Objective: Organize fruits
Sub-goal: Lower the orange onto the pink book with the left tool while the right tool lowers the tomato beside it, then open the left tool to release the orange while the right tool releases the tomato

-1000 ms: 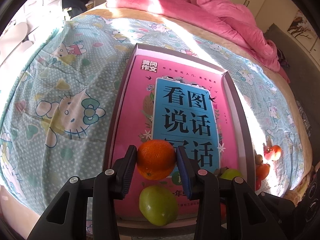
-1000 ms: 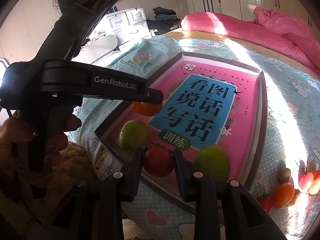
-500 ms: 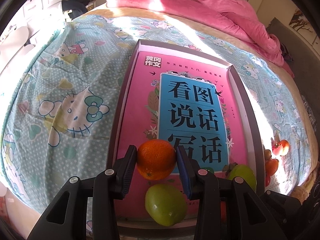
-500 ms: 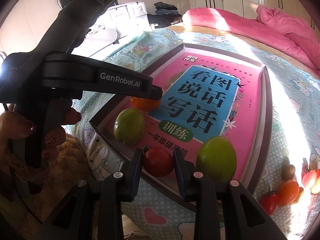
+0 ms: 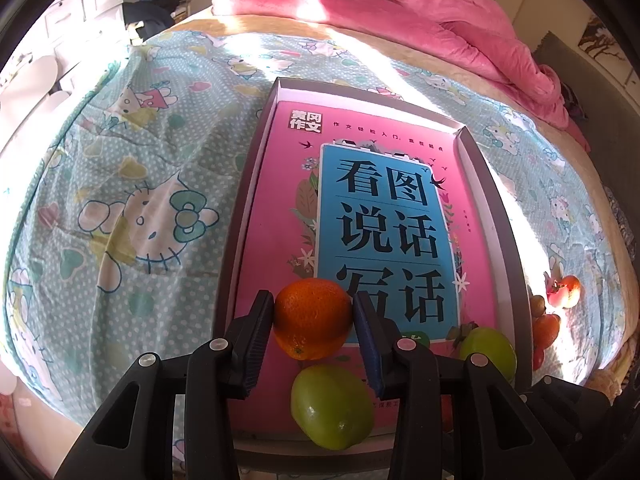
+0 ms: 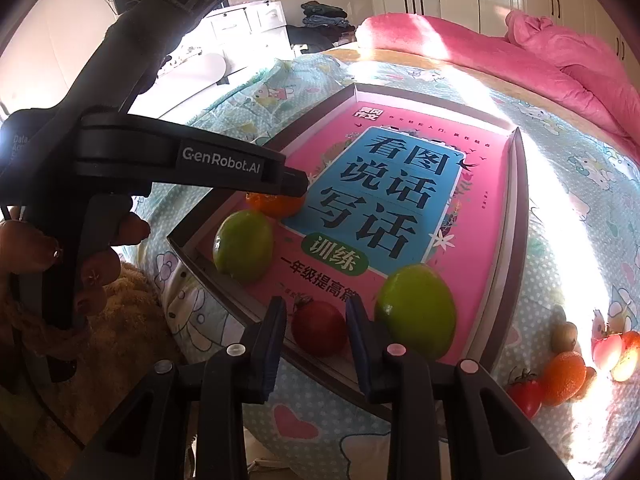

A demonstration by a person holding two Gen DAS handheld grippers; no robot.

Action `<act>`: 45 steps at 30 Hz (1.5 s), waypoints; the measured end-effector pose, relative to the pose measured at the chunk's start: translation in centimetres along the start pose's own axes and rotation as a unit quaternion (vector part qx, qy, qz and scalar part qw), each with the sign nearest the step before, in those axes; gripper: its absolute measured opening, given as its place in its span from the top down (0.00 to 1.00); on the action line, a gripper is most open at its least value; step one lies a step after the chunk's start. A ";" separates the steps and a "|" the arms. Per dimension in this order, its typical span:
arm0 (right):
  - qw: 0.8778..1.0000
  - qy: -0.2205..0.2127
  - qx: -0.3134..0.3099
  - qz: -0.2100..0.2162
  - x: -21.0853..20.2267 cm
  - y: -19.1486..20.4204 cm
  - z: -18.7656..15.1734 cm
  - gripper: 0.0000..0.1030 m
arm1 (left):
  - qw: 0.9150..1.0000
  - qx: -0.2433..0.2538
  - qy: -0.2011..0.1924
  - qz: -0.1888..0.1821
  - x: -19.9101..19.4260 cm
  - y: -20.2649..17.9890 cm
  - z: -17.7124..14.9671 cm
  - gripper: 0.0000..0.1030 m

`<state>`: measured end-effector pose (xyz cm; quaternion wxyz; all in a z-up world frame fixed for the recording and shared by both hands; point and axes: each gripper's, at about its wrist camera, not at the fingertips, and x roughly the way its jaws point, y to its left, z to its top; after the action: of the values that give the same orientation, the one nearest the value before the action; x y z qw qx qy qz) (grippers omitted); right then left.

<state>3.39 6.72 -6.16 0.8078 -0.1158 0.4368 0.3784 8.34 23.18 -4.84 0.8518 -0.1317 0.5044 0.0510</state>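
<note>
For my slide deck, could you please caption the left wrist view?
Left gripper clamps an orange above a pink book in a tray, green fruit below.

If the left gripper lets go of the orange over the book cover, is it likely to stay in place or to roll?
The orange looks round, and the book cover looks smooth and flat, so it would probably roll a little. The tray rim would likely stop it. Its skin seems firm: the left gripper holds it with no visible dent.
</note>
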 end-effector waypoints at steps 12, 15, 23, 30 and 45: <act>1.000 -0.008 0.006 0.013 -0.6 -0.2 -0.1 0.69 | 1.000 0.005 0.004 0.003 0.0 -0.1 -0.1 0.57; 1.000 -0.009 0.005 0.018 -0.7 -0.2 0.0 0.69 | 1.000 0.005 0.004 0.005 -0.1 -0.2 -0.1 0.57; 1.000 -0.007 -0.004 0.025 -1.0 0.6 -0.5 0.69 | 1.000 0.004 0.006 0.007 -0.2 -0.2 -0.1 0.56; 1.000 -0.010 0.002 0.027 -1.4 0.6 -0.6 0.69 | 1.000 0.002 0.009 0.013 -0.2 -0.1 -0.1 0.51; 0.999 -0.023 0.018 0.020 -2.4 0.0 -0.5 0.61 | 1.000 0.009 0.000 0.023 -1.1 -0.5 -0.1 0.39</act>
<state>2.27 5.25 -4.49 0.8118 -0.0840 0.4273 0.3890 7.85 22.72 -3.88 0.8518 -0.1119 0.5075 0.0662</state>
